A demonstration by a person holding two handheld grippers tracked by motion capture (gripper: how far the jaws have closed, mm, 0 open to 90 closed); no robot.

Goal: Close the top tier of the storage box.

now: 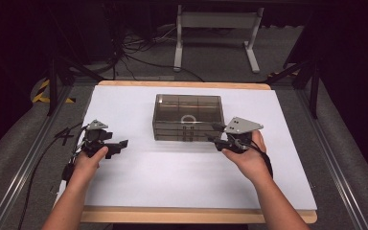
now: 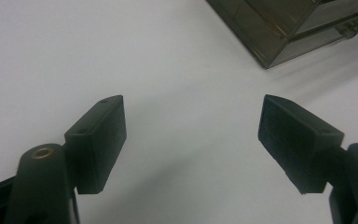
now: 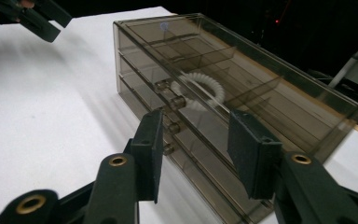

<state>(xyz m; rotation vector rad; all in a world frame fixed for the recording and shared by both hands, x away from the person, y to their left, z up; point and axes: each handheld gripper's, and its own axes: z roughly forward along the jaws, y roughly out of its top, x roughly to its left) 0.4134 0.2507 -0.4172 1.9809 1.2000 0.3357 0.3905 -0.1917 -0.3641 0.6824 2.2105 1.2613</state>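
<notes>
A smoky see-through drawer box stands in the middle of the white table top, its small round knobs facing the person. Inside it lies a white ribbed ring. My right gripper is just off the box's front right corner, pointing left along its front. In the right gripper view its jaws stand open with nothing between them, close to the drawer fronts. My left gripper rests low at the left, well apart from the box. It is open and empty, with the box's corner beyond it.
A white sheet covers the wooden table, whose front edge runs along the bottom. Beyond the table, a white stand and loose cables sit on the grey floor. A metal rail runs along the left side.
</notes>
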